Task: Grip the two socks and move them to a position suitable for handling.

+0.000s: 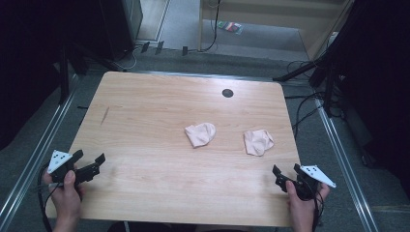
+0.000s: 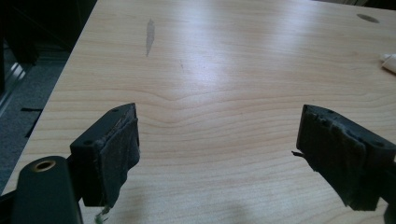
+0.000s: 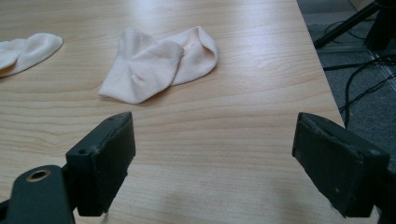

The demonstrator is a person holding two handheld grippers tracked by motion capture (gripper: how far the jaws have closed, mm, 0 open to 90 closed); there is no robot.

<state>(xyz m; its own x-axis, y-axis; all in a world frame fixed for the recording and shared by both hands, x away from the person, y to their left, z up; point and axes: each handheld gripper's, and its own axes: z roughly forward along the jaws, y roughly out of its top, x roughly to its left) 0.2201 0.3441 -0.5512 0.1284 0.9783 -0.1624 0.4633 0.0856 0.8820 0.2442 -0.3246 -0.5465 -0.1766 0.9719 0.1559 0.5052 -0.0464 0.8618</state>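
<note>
The surface (image 1: 159,125) is pale wood-grain laminate with rounded corners, smooth and faintly glossy, with a grey smear (image 1: 105,115) near its left edge and a dark round hole (image 1: 227,93) toward the far side. Two soft, pale pink socks lie on it, each folded into a rumpled, rounded lump: the left sock (image 1: 200,134) near the middle, the right sock (image 1: 257,141) just beside the right edge, the two apart from each other. The left tool (image 1: 89,163) sits at the near left corner, held in a hand (image 1: 65,191); its jaws stand wide apart with bare wood between them, their black pads (image 2: 122,149) wrapped in frayed, worn tape, gripping nothing. The right tool (image 1: 286,172) sits at the near right corner in the other hand (image 1: 302,200), also spread wide and empty, its blocky black jaws smoother-faced, pointing toward the right sock, which lies well ahead of the tips. Both socks are untouched.
</note>
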